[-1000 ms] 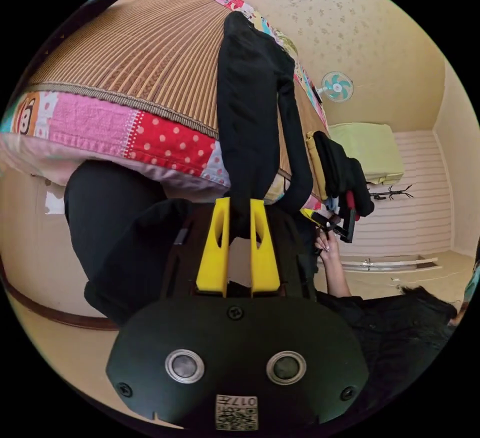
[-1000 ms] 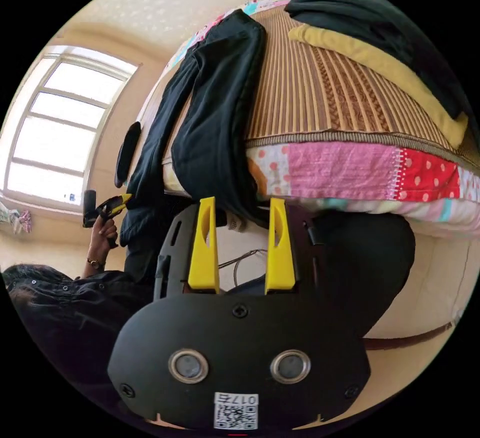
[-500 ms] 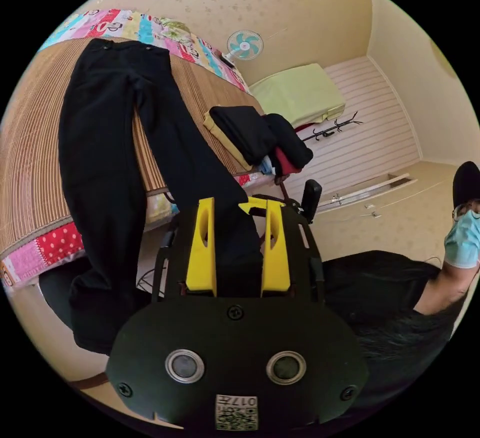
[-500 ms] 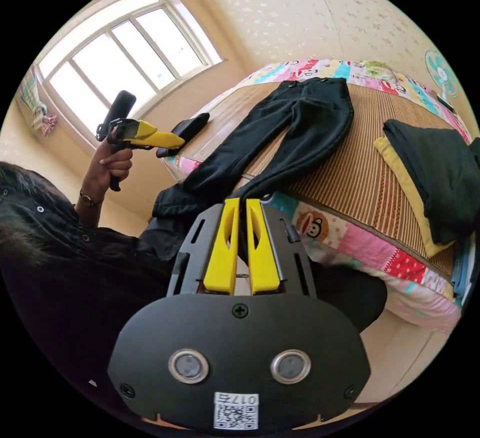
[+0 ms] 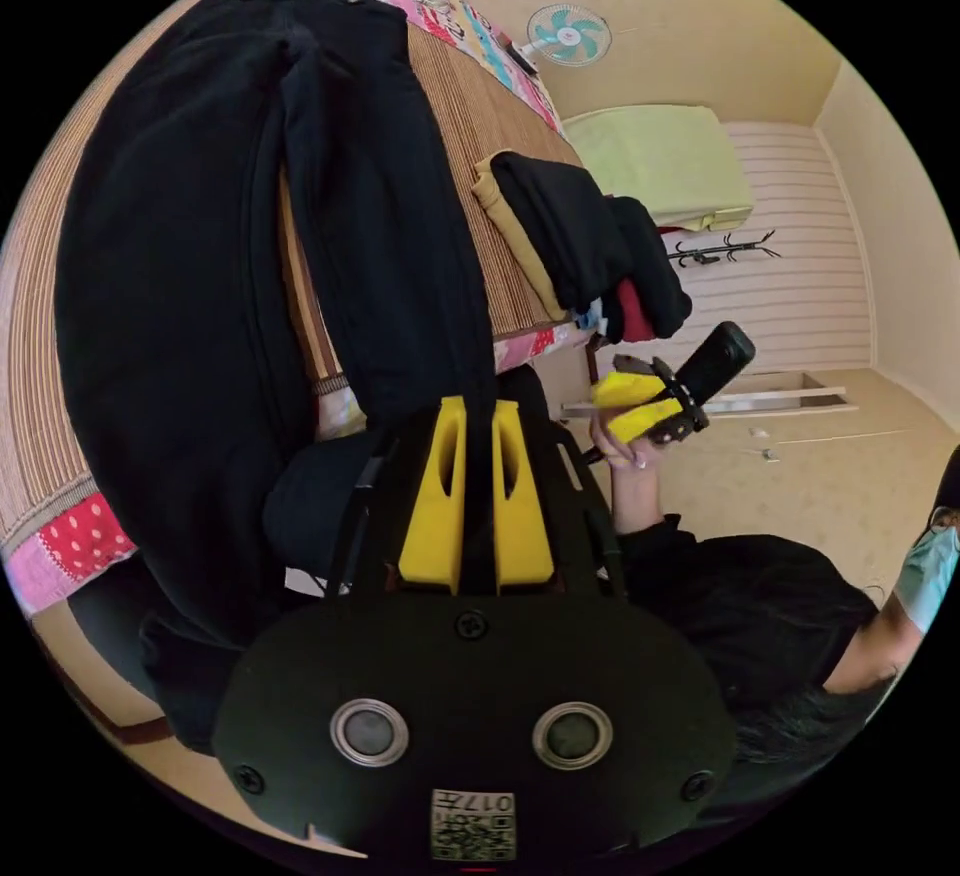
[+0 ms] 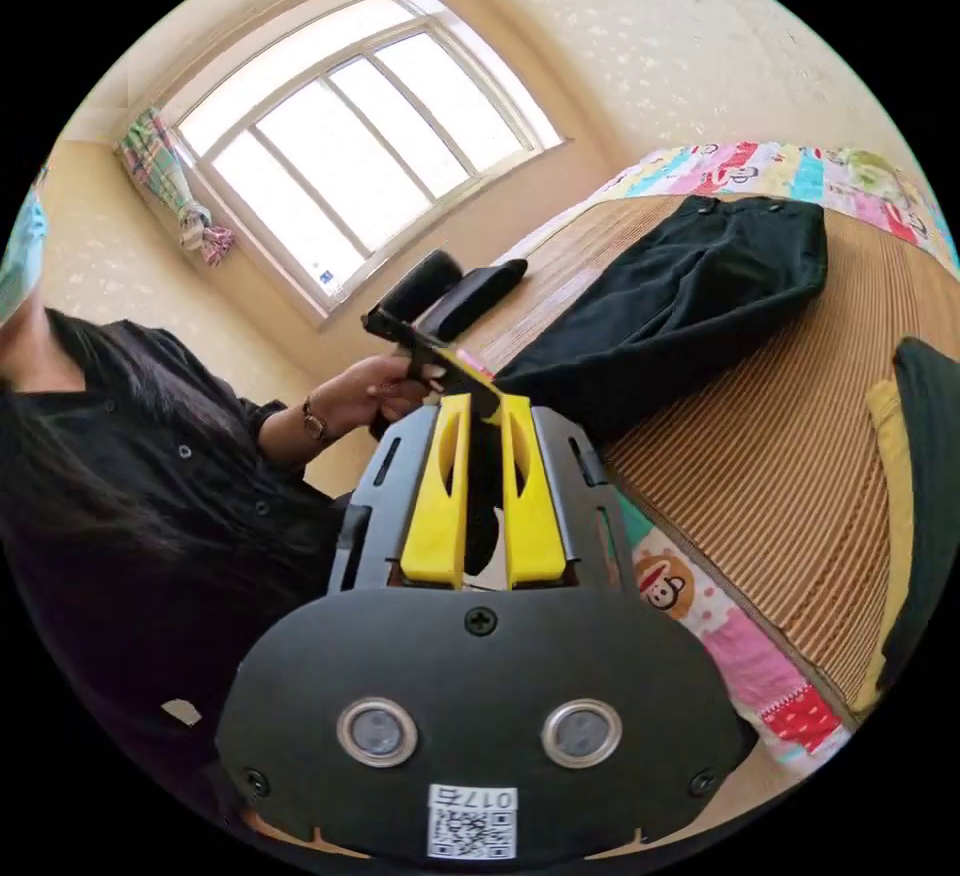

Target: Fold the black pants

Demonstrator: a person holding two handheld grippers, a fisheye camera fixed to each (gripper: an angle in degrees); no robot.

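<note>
Black pants: matt soft cloth, slightly fuzzy. Mat on bed: ribbed woven straw, dull tan. Quilt edge at 4 o'clock in right gripper view: printed patchwork cotton. Left gripper jaws: smooth yellow plastic, black matt plastic housing, shiny metal screws. Window frame: glossy white.

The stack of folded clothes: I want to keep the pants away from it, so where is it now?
In the left gripper view the stack of folded clothes sits on the woven mat at the bed's edge, beside the black pants but not touching them.
</note>
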